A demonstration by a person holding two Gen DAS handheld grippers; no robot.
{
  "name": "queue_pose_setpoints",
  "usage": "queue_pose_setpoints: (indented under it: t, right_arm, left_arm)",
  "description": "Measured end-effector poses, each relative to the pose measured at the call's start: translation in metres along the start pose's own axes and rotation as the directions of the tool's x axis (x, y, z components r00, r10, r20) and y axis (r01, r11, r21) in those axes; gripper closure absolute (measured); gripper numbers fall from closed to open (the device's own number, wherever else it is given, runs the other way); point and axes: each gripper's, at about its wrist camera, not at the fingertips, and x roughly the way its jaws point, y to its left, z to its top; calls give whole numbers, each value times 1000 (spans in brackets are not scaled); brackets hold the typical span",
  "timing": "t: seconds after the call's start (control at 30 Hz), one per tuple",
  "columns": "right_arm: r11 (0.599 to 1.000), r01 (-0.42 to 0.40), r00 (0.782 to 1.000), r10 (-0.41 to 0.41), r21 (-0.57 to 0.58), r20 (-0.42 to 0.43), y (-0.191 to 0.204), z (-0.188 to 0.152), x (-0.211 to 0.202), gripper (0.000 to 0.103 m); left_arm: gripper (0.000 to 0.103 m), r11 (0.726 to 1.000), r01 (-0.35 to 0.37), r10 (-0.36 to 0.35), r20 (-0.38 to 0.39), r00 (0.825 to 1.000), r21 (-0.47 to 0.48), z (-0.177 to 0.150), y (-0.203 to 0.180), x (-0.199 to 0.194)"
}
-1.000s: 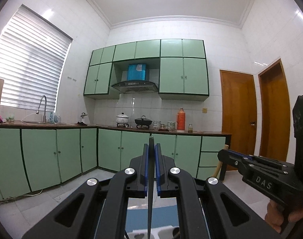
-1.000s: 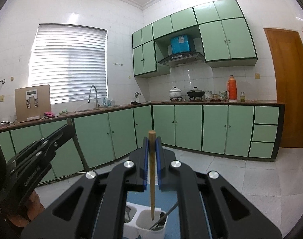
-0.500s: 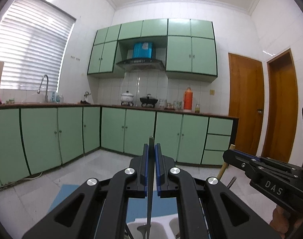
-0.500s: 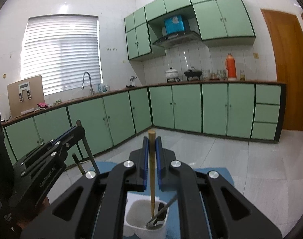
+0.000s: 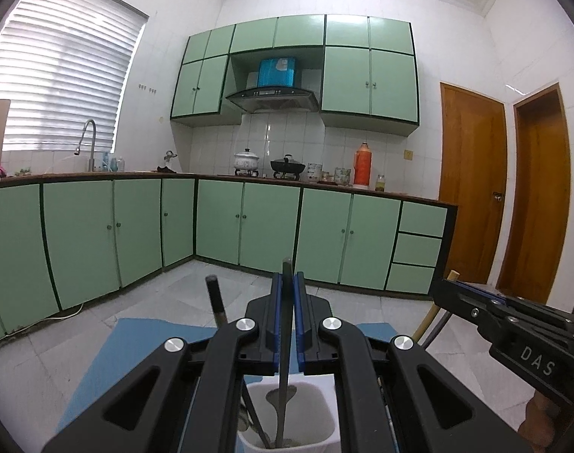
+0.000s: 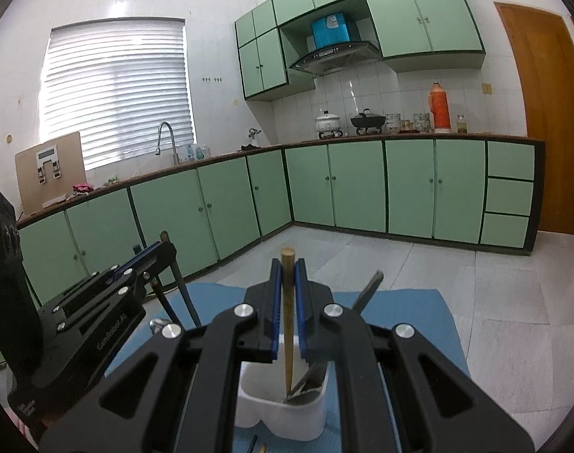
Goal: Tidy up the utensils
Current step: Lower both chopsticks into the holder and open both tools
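While both grippers hang over the white utensil holder [image 5: 287,415], each is clamped on 1 utensil. L gripper [image 5: 287,294] is clenched on a grey metal spoon [image 5: 283,396], handle upright between the blue pads [image 5: 275,317], bowl end down inside the holder's compartment, approx at its bottom. 1 more dark-handled utensil [image 5: 215,302] leans out of the holder to the L of that spoon, & other metal pieces lie at the holder's bottom, too dim to tell what.

R gripper [image 6: 287,283] is grasping a wooden stick [image 6: 288,321], prob a chopstick or a wooden handle, can't tell which; it stands upright w/ its lower end inside the holder [image 6: 279,411]. Beside it in the same compartment a dark metal utensil [image 6: 366,287] leans out to the R. Whether the stick's tip touches the holder's floor, can't tell.

Holder sits on a blue mat [image 6: 419,313], which lies on the pale tiled surface [image 6: 494,283] around it. Seen from the R wrist, the L gripper is just L of the holder; seen from the L wrist, the R gripper [image 5: 443,288] is just R of the holder, its stick [image 5: 434,309] slanting down toward it. Beyond the holder, green cabinets [image 5: 249,222] run along the wall, well apart from it
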Motion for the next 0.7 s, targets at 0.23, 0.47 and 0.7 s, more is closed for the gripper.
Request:
queue_pose_setpoints:
  t: [0.23, 0.47, 0.7]
  right_arm:
    - [1000, 10, 1000, -10, 24, -22, -3, -9, -2, 95]
    - [999, 31, 999, -31, 36, 9, -8, -8, -19, 63]
    - [997, 50, 996, -54, 54, 77, -13, -9, -52, 44]
  left_arm:
    - [96, 1000, -7, 7, -8, 1000, -4, -4, 5, -3]
    - [56, 999, -10, 11, 29, 1000, -30, 1, 8, -23]
    - [29, 999, -26, 28, 75, 997, -30, 8, 12, -51]
